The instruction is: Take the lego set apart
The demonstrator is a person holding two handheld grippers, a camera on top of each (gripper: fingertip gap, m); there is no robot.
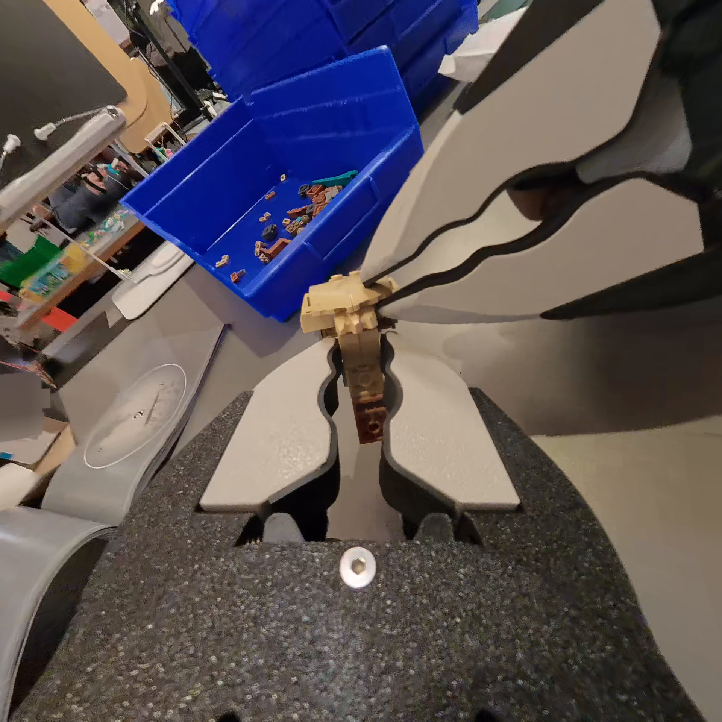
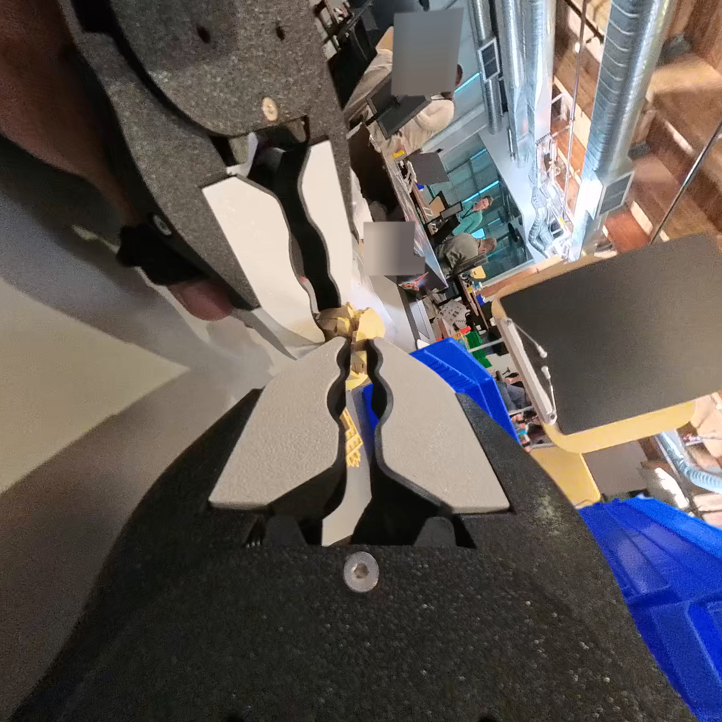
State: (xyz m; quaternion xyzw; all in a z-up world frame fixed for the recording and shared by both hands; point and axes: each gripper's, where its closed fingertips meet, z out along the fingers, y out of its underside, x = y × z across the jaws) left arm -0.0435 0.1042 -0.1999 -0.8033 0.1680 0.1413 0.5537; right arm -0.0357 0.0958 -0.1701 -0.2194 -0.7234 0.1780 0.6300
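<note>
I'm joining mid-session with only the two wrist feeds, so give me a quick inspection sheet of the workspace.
Surface: grey tabletop, a grey mat at left.
Job's things: tan and brown brick assembly, held above the table.
Clutter: blue bin with loose small bricks; more blue bins stacked behind.
Grippers: left gripper clamps the assembly's stem; right gripper pinches its tan head from the side.
Cables: white cord by the monitor.
Surroundings: busy workshop, seated people, ceiling ducts.

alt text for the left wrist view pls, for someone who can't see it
The left gripper clamps the stem of a tan and brown toy-brick assembly, while the right gripper reaches in from the upper right and pinches its tan head. Behind sits an open blue bin holding loose small bricks.
</note>
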